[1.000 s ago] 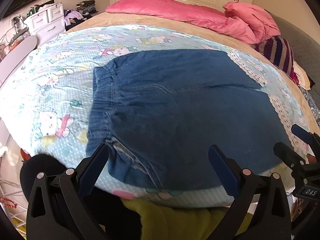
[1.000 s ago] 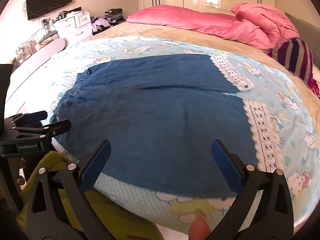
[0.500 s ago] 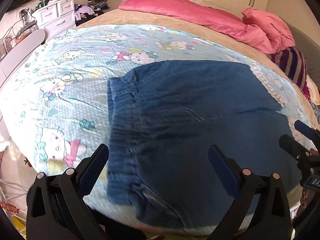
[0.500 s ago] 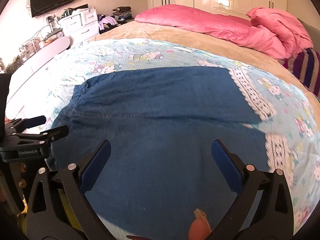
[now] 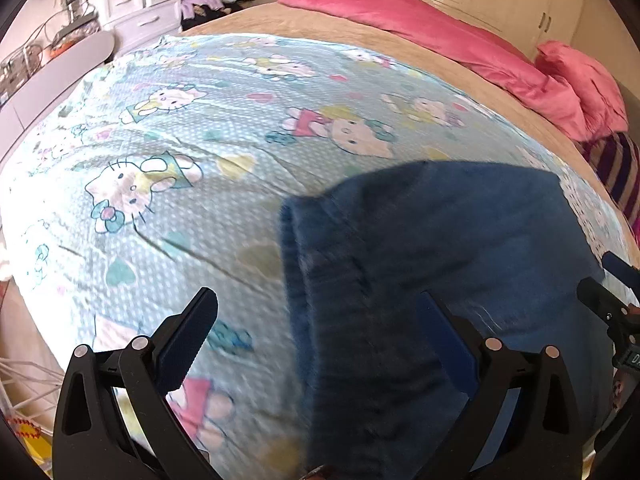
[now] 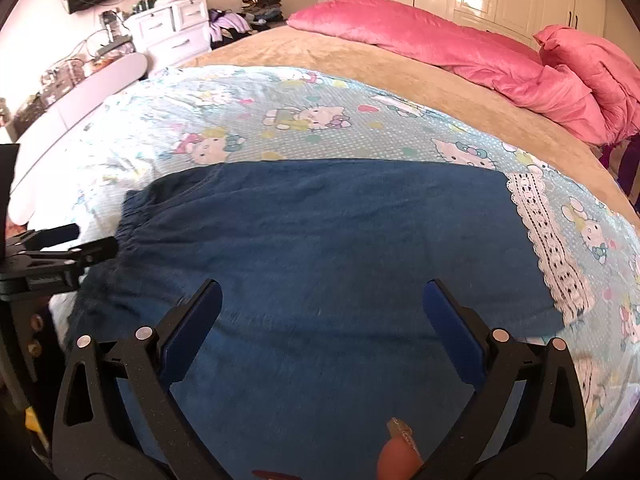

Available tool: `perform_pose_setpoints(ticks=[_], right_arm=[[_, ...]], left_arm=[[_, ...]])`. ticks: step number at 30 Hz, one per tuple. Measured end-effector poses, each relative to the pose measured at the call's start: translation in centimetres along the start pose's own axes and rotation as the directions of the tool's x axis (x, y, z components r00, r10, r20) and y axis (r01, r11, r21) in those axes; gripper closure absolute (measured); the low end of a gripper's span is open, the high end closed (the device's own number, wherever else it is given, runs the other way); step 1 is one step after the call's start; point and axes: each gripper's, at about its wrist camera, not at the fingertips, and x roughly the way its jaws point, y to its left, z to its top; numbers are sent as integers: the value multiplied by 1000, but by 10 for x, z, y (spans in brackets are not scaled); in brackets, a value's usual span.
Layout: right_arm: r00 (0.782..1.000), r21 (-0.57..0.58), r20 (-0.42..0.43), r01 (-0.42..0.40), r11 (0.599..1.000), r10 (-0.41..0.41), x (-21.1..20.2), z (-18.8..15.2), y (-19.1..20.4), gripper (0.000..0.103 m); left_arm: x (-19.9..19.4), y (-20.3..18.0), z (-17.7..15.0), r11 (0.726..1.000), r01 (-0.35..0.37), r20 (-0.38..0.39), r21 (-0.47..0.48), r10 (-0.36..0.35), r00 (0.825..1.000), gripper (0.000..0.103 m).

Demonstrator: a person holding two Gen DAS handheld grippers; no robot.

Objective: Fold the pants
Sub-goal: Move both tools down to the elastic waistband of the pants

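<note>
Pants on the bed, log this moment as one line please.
stage: approach | pants: flat on cartoon sheet, unfolded | left gripper: open, at waistband | right gripper: open, over pants

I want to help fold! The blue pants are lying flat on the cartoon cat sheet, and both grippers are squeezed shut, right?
Not quite. The left gripper and right gripper are both open, holding nothing, as each wrist view shows. The blue pants do lie flat on the cartoon cat sheet.
</note>
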Motion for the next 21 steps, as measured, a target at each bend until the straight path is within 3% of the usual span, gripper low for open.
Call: perform_pose_setpoints(ticks=[4,7,11,16,18,19,21], right_arm=[[1000,-43,-9,19,999,-19,17,13,1,8],[999,-72,-22,29,997,-31,31,25,2,8],[999,-86,-30,16,996,-19,42,39,2,8],[999,-162,-44,-21,987,14,59,54,7,8],[998,-180,-60,-35,983,24,68,61,8,8],[997,-186,-65,-38,982,27,73,64,9,8],[996,-212,-80,-49,976,32,82,70,12,8]], left_arm=[[16,15,15,1000,4,-19,-23,-5,1000,4],[29,16,23,999,50,-37,-8,-51,998,4],[44,12,31,999,40,-48,33,-39,998,4],[53,17,46,991,137,-34,7,-137,990,4],[57,12,51,991,122,-32,49,-121,992,6],[61,7,51,992,95,-36,85,-92,995,8],[64,0,51,987,91,-36,130,-87,996,36]])
